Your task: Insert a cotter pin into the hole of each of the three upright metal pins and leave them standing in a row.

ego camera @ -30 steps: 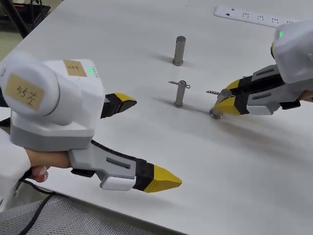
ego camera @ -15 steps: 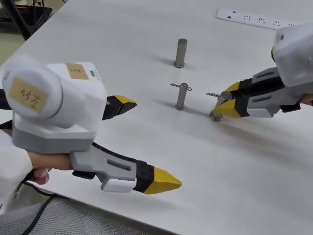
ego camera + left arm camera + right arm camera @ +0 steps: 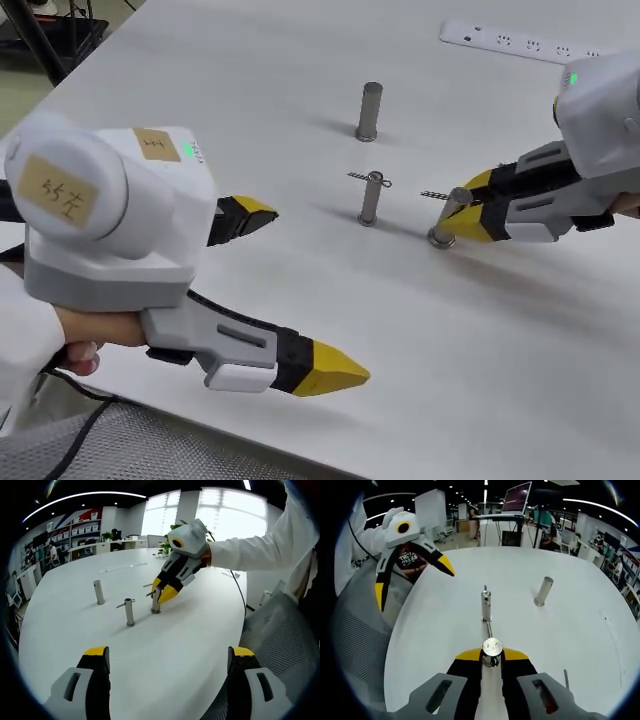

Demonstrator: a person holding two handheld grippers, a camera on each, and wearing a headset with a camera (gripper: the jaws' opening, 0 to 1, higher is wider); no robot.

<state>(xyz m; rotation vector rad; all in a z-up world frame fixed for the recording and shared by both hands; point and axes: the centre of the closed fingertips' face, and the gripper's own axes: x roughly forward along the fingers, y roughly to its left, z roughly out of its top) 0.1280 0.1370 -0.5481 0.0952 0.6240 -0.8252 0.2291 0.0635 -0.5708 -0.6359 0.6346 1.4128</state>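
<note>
- Three upright metal pins stand on the white table: the middle pin (image 3: 371, 200), the far pin (image 3: 369, 110) well beyond it, and the near pin (image 3: 447, 216) just to its right in the head view.
- Middle pin carries a cotter pin (image 3: 367, 178) through its head. A second cotter pin (image 3: 435, 192) pokes out of the near pin's top towards the middle pin. I see none in the far pin.
- Right gripper (image 3: 456, 208) has its jaws closed tight on the near pin, whose round top shows between them in the right gripper view (image 3: 492, 647).
- Left gripper (image 3: 318, 292) hangs well to the left of the middle pin, jaws spread wide with nothing between them.
- Risk: the near pin looks tilted in the grip, so letting go before its foot sits flat could topple it.
- Risk: it stands close to the middle pin, so a sideways drag on release could knock that one over or break the row.
- Risk: a jolt could shake the second cotter pin loose. I cannot tell how deeply it sits.
</note>
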